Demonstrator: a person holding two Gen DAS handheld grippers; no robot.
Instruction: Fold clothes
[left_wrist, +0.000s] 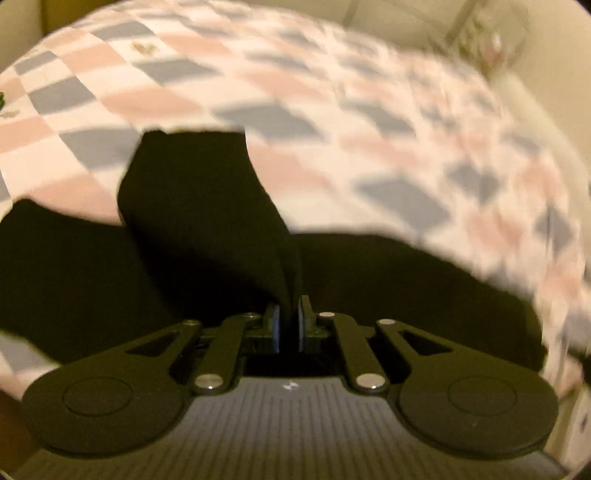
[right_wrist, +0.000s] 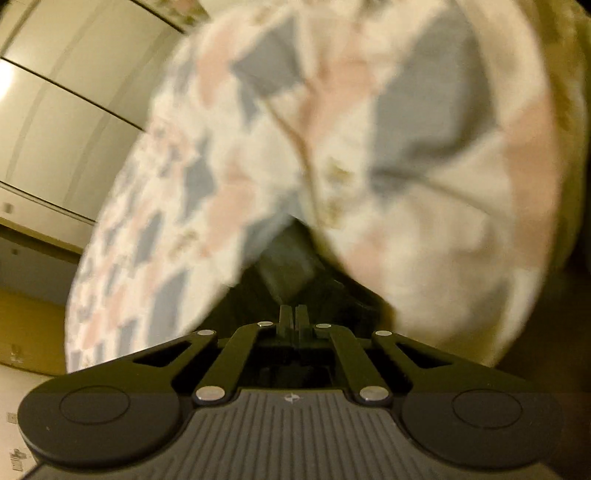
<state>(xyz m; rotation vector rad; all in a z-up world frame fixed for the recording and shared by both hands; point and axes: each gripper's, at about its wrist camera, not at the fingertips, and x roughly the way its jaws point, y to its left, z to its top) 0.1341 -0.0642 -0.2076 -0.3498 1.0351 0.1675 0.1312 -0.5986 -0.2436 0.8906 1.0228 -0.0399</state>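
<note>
Pinching black garment (left_wrist: 207, 206) between closed jaws — left gripper (left_wrist: 289, 325).

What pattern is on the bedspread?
Pink, grey-blue and white checks on the bedspread, clearest in the left wrist view.

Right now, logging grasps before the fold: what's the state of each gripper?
Left gripper: closed on the black garment.
Right gripper: closed; dark cloth lies just ahead, but too blurred to tell whether it is pinched.

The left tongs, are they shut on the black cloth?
Shut. The left tongs pinch a bunched strip of the black cloth between their blue pads.
</note>
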